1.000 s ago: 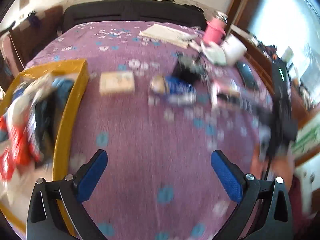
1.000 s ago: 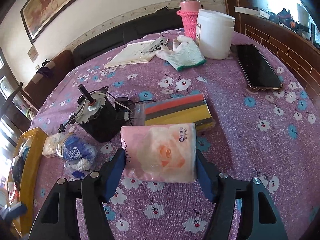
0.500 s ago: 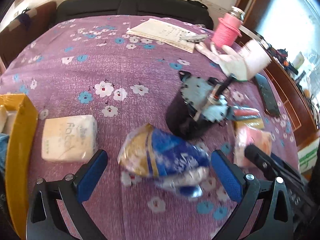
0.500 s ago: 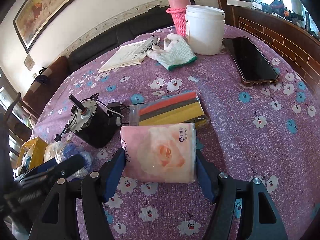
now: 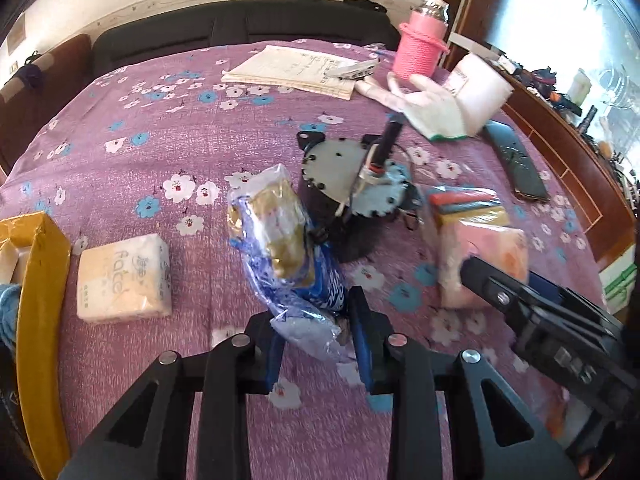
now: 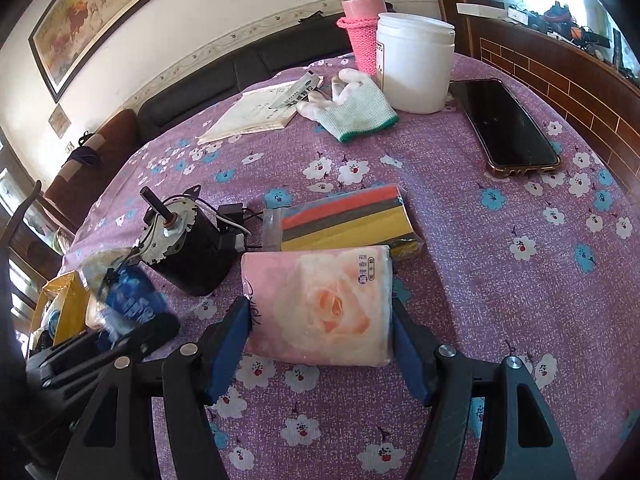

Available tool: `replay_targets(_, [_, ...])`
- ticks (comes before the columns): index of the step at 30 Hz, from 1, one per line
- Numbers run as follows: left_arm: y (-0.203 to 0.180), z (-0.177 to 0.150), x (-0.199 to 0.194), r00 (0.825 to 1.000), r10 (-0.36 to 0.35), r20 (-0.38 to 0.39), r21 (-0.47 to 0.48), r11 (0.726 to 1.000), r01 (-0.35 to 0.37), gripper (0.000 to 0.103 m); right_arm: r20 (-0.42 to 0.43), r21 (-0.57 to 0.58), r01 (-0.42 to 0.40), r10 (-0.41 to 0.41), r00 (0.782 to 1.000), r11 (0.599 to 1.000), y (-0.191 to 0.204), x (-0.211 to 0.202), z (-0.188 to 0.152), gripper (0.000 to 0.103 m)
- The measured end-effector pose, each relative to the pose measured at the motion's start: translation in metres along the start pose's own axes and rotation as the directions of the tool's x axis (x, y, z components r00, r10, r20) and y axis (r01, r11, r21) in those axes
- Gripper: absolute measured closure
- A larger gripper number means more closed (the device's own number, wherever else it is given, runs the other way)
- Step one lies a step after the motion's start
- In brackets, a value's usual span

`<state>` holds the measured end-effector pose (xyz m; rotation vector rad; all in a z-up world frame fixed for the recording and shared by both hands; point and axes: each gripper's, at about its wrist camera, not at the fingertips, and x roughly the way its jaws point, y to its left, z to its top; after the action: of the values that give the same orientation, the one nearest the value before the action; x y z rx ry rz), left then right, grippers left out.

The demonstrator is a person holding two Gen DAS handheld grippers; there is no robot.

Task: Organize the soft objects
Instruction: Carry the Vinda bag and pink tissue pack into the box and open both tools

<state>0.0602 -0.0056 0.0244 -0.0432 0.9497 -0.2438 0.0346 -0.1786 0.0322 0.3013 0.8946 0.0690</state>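
Note:
My left gripper (image 5: 318,334) is shut on a blue and gold plastic bag (image 5: 286,248) and holds its near end; the bag also shows in the right wrist view (image 6: 128,304). My right gripper (image 6: 320,344) is shut on a pink rose-print tissue pack (image 6: 320,304), which also shows in the left wrist view (image 5: 480,256). A cream tissue pack (image 5: 124,278) lies on the purple flowered tablecloth (image 5: 180,128) beside a yellow box (image 5: 40,280) at the left. A pack of coloured sponges (image 6: 344,220) lies just beyond the pink pack.
A black motor (image 6: 188,244) with a shaft and wires stands between the two grippers. Farther back lie a white glove (image 6: 352,110), a notebook (image 6: 256,116), a white tub (image 6: 414,62), a pink bottle (image 6: 360,28) and a phone (image 6: 504,124).
My left gripper swung from the yellow box to the blue and gold bag and closed on it. My right gripper stays shut on the pink pack and has hardly moved.

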Motion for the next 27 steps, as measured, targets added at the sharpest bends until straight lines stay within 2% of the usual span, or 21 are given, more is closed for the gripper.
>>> replay_targets(5, [0.003, -0.012, -0.031, 0.999, -0.03, 0.038, -0.026, 0.999, 0.031, 0.075, 0.025, -0.011, 0.01, -0.01, 1.0, 1.0, 0.001, -0.004, -0.001, 0.032])
replay_targets(11, [0.007, -0.043, -0.073, 0.997, -0.021, 0.08, -0.04, 0.999, 0.024, 0.075, 0.062, -0.023, 0.008, -0.007, 0.998, 1.0, 0.002, -0.008, 0.0, 0.032])
replay_targets(21, [0.024, -0.09, -0.132, 0.988, 0.07, 0.138, -0.056, 0.996, -0.063, 0.074, 0.092, -0.003, 0.058, -0.057, 0.994, 0.998, -0.008, -0.01, -0.001, 0.032])
replay_targets(27, [0.061, -0.113, -0.174, 0.978, 0.106, 0.18, -0.155, 0.985, -0.078, 0.074, 0.11, 0.036, 0.058, -0.062, 0.992, 0.998, -0.015, -0.015, -0.003, 0.032])
